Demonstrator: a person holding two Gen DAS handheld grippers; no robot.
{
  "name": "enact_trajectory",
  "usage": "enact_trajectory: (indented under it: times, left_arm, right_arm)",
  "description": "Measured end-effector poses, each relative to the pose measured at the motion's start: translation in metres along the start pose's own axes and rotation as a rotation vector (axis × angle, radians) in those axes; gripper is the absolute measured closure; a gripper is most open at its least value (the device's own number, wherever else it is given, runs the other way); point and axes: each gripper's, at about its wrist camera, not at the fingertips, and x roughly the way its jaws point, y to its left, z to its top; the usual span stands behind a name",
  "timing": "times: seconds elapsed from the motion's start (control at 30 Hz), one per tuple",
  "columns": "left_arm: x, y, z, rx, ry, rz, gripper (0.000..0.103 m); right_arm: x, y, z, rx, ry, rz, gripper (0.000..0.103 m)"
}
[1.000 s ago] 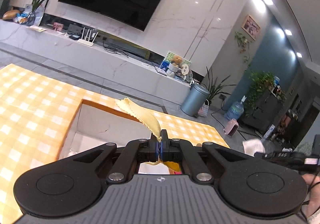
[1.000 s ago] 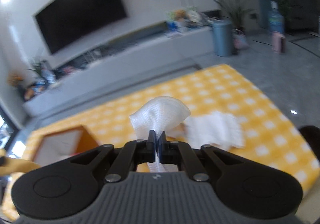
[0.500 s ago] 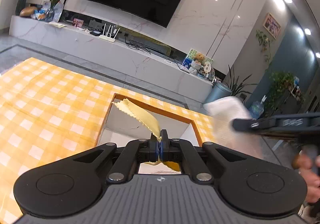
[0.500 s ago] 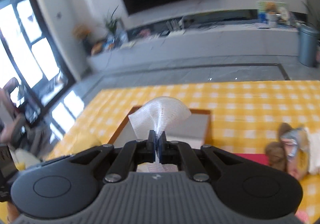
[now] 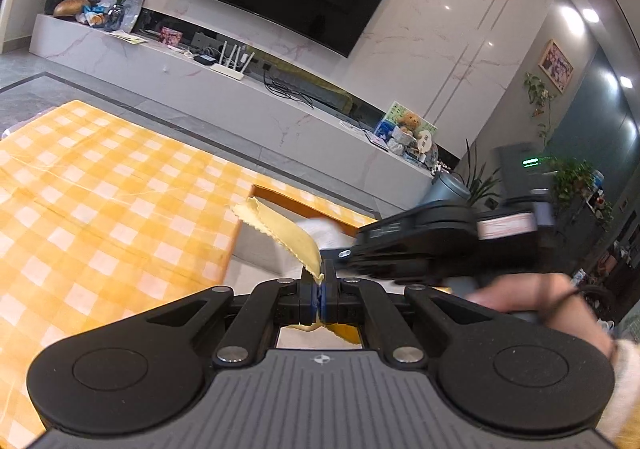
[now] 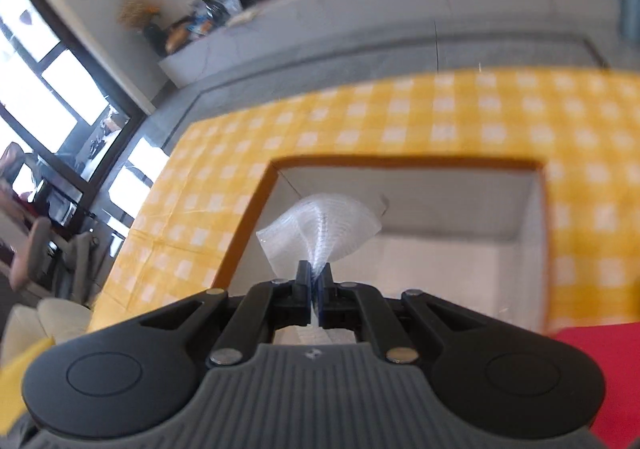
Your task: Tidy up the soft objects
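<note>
The left gripper (image 5: 319,281) has its jaws closed on a yellow cloth (image 5: 286,231). The right gripper (image 6: 314,281) pinches a white cloth (image 6: 320,225) above the open box (image 6: 536,209).

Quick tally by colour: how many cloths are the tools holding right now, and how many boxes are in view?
Yellow cloth: 1, in the left tool
White cloth: 1, in the right tool
Box: 1
Total: 3
</note>
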Motion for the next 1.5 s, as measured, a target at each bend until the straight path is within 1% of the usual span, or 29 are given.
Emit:
enact_trajectory:
  times: [0.07,0.17,0.27,0.33,0.4,0.47,0.5,0.53,0.57,0.63,0.7,0.73,0.77,0.83,0.87,0.9,0.93,1.0,1.07,1.1,1.17,1.23,1.3,1.37,1.4,1.43,1.47,1.5]
  left_arm:
    - [0.0,0.003,0.001,-0.009,-0.006,-0.001,0.101]
    - [0.002,0.007,0.003,-0.02,-0.004,-0.001,0.101]
    - [0.006,0.011,0.002,-0.027,0.006,0.0,0.101]
    - [0.008,0.012,0.002,-0.029,0.011,0.006,0.101]
    - [0.008,0.013,0.002,-0.03,0.014,0.01,0.101]
    - [0.008,0.014,0.003,-0.035,0.013,0.015,0.101]
    - [0.008,0.014,0.003,-0.04,0.011,0.016,0.101]
    - [0.007,0.014,0.004,-0.043,0.007,0.014,0.101]
    - [0.006,0.013,0.004,-0.043,0.002,0.009,0.101]
    - [0.005,0.01,0.004,-0.04,-0.008,-0.001,0.101]
    - [0.003,0.007,0.006,-0.033,-0.018,-0.003,0.101]
    - [0.003,0.004,0.007,-0.023,-0.023,-0.002,0.101]
    - [0.003,0.001,0.008,-0.01,-0.033,0.001,0.101]
    - [0.002,-0.006,0.011,0.012,-0.061,0.006,0.101]
    - [0.003,-0.01,0.014,0.024,-0.071,0.0,0.101]
    - [0.005,-0.014,0.016,0.036,-0.081,-0.009,0.101]
    - [0.008,-0.02,0.018,0.05,-0.089,-0.017,0.101]
    - [0.02,-0.03,0.02,0.084,-0.095,-0.012,0.101]
    - [0.035,-0.04,0.019,0.128,-0.086,0.022,0.101]
    - [0.043,-0.044,0.017,0.148,-0.078,0.044,0.101]
    - [0.059,-0.049,0.013,0.169,-0.056,0.082,0.101]
    - [0.073,-0.049,0.009,0.172,-0.031,0.11,0.101]
    - [0.083,-0.047,0.005,0.179,-0.001,0.14,0.1]
    - [0.085,-0.047,0.001,0.199,0.012,0.172,0.098]
    - [0.085,-0.047,-0.001,0.211,0.018,0.177,0.093]
    - [0.084,-0.047,-0.001,0.216,0.021,0.177,0.08]
    - [0.083,-0.047,-0.001,0.211,0.018,0.173,0.072]
    - [0.081,-0.047,-0.001,0.196,0.011,0.172,0.052]
  right_arm:
    - [0.021,0.004,0.0,0.004,0.031,-0.003,0.103]
    - [0.045,0.018,-0.004,-0.047,0.051,-0.013,0.103]
    - [0.063,0.023,-0.009,-0.095,0.058,-0.092,0.103]
    - [0.075,0.024,-0.013,-0.105,0.089,-0.098,0.103]
    - [0.081,0.025,-0.018,-0.106,0.101,-0.111,0.102]
    - [0.084,0.028,-0.022,-0.141,0.115,-0.129,0.091]
    - [0.082,0.031,-0.023,-0.161,0.107,-0.154,0.086]
    - [0.078,0.033,-0.024,-0.176,0.091,-0.175,0.068]
    - [0.072,0.034,-0.024,-0.188,0.072,-0.181,0.057]
    - [0.055,0.036,-0.022,-0.211,0.044,-0.162,0.056]
    - [0.035,0.037,-0.019,-0.238,0.028,-0.145,0.052]
    - [0.023,0.037,-0.016,-0.25,0.011,-0.137,0.047]
    - [0.01,0.037,-0.014,-0.26,-0.013,-0.129,0.037]
    - [-0.016,0.03,-0.009,-0.286,-0.055,-0.128,0.028]
    - [-0.026,0.029,-0.008,-0.307,-0.067,-0.134,0.018]
    - [-0.033,0.028,-0.008,-0.33,-0.079,-0.133,0.013]
    - [-0.042,0.025,-0.009,-0.351,-0.092,-0.131,0.01]
    - [-0.055,0.019,-0.013,-0.384,-0.117,-0.158,0.01]
    - [-0.066,0.012,-0.017,-0.401,-0.142,-0.185,0.01]
    - [-0.07,0.008,-0.019,-0.401,-0.153,-0.189,0.012]
    - [-0.076,0.0,-0.021,-0.389,-0.166,-0.242,0.011]
    - [-0.085,-0.013,-0.024,-0.39,-0.175,-0.218,0.011]
    - [-0.088,-0.019,-0.025,-0.384,-0.176,-0.217,0.011]
    - [-0.091,-0.024,-0.025,-0.382,-0.176,-0.22,0.011]
    - [-0.093,-0.026,-0.025,-0.379,-0.18,-0.217,0.011]
    - [-0.094,-0.027,-0.025,-0.379,-0.183,-0.213,0.011]
    - [-0.096,-0.028,-0.025,-0.379,-0.187,-0.211,0.011]
    - [-0.097,-0.028,-0.025,-0.38,-0.192,-0.211,0.011]
